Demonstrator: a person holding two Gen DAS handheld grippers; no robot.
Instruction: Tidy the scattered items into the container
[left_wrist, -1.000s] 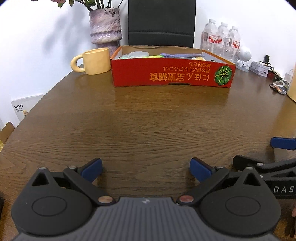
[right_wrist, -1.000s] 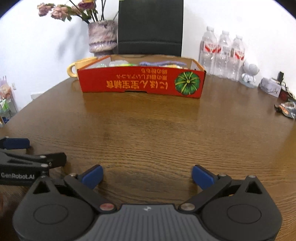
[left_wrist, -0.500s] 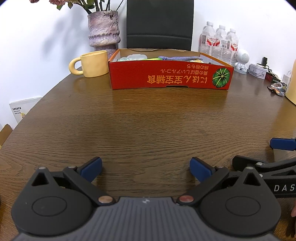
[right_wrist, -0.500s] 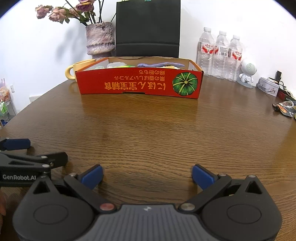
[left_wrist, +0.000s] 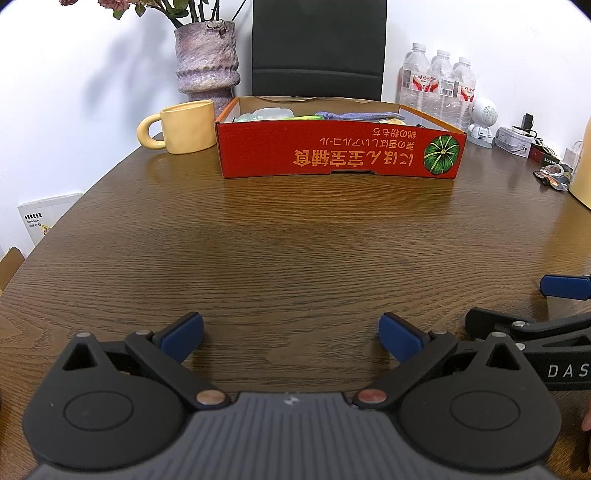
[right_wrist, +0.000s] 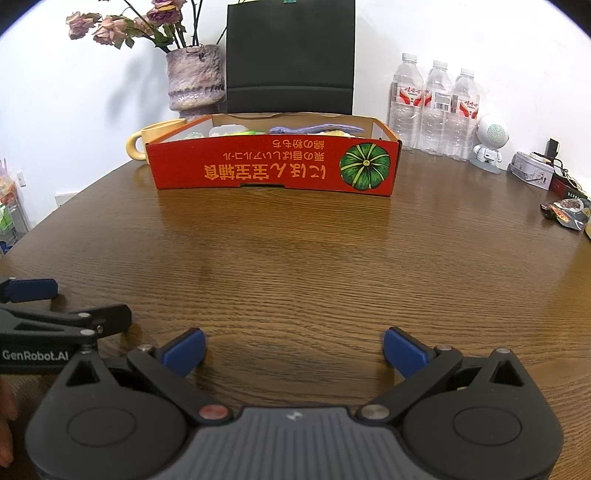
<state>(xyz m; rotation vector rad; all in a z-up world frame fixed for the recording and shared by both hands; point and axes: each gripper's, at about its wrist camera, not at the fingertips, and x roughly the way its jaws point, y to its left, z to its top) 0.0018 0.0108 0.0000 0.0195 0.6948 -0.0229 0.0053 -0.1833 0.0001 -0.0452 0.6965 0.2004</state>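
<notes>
A shallow red cardboard box (left_wrist: 340, 151) with a green pumpkin print stands at the far middle of the brown table; it also shows in the right wrist view (right_wrist: 273, 166). Inside lie a purple cloth (left_wrist: 354, 115), a clear plastic item (left_wrist: 271, 110) and something green; the rest is hidden by the wall. My left gripper (left_wrist: 291, 334) is open and empty, low over bare wood near the front. My right gripper (right_wrist: 293, 349) is open and empty beside it. Each gripper shows at the edge of the other's view.
A yellow mug (left_wrist: 184, 127) and a purple vase (left_wrist: 207, 62) stand left of the box. A black chair back (left_wrist: 317, 48) is behind it. Water bottles (right_wrist: 436, 107), a white robot figure (right_wrist: 489, 144) and small packets (right_wrist: 565, 212) sit at the right.
Both views have tilted up slightly, so the box sits a little lower in frame. Both grippers stay open and empty.
</notes>
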